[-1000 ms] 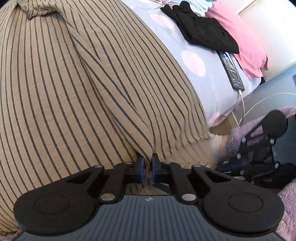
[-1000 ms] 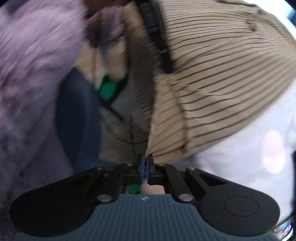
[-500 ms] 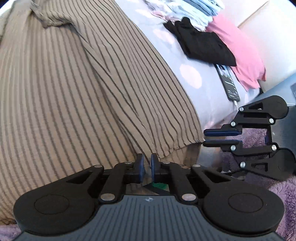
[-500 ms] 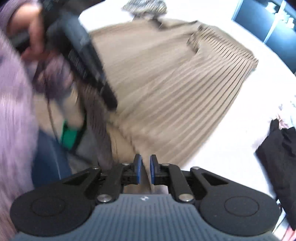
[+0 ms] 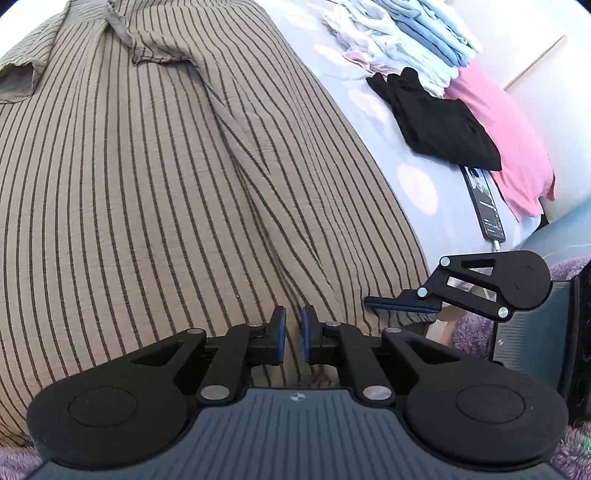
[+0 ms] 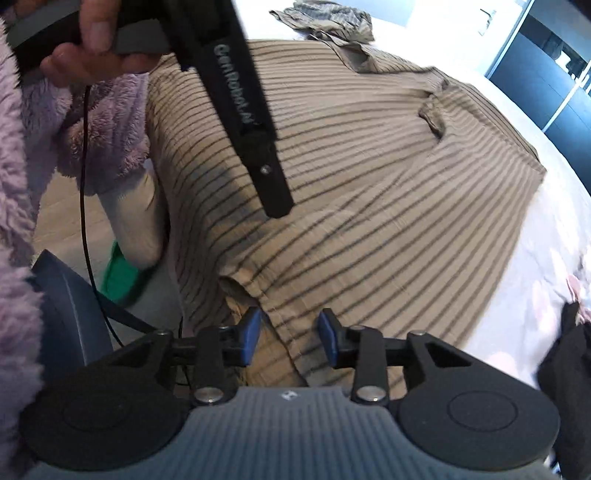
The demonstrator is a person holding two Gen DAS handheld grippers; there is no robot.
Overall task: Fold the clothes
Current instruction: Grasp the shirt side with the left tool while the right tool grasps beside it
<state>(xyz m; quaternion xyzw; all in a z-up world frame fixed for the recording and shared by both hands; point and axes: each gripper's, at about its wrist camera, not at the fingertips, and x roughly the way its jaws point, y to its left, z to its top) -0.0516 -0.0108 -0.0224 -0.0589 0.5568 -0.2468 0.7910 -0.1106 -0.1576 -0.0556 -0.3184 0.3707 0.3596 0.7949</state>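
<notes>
A tan shirt with thin dark stripes lies spread flat on the bed, its collar at the far end and its near hem hanging over the bed's edge. My left gripper hovers low over the shirt's near part, its blue pads a narrow slit apart and nothing pinched between them. From the right wrist view, the left gripper pokes in from above, over the shirt. My right gripper is wide open and straddles the shirt's near hem corner. In the left wrist view the right gripper sits at that same corner.
On the pale dotted sheet to the right lie a black garment, a pink one, a plugged-in phone and a stack of folded light clothes. Another striped garment lies beyond the collar. A fluffy purple sleeve is at left.
My right gripper let go of the hem and opened wide. The shirt went from pulled and bunched to lying flat. My left gripper moved forward over the fabric.
</notes>
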